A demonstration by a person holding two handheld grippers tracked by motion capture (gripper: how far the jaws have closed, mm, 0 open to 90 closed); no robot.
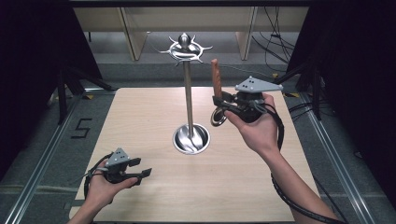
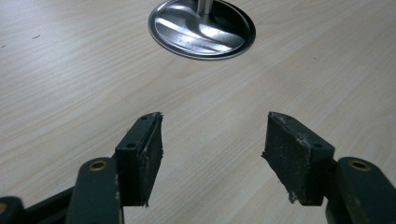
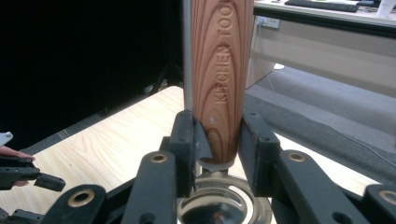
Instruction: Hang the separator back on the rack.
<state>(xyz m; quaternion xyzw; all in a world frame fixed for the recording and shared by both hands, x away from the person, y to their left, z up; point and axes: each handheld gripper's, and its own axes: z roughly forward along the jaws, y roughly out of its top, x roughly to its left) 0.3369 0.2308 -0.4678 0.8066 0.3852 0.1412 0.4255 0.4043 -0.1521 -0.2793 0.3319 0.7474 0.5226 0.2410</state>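
A steel utensil stand (image 1: 188, 93) rises from its round base (image 1: 191, 138) at the table's middle, with curved hooks (image 1: 185, 48) at its top. My right gripper (image 1: 219, 103) is shut on a kitchen tool, held upright to the right of the pole. The tool's wooden handle (image 1: 215, 78) points up and its round metal head (image 1: 217, 116) hangs below the jaws. In the right gripper view the pads (image 3: 252, 140) press the handle (image 3: 222, 70) near its lower end, with the pole (image 3: 187, 51) just behind. My left gripper (image 1: 142, 167) stands open and empty low over the front left; its open jaws (image 2: 212, 140) face the base (image 2: 201, 29).
The light wooden table (image 1: 140, 121) has bare surface around the stand. Black curtains flank both sides, and a desk and cables stand on the floor beyond the far edge. Cables trail from both grippers toward the front.
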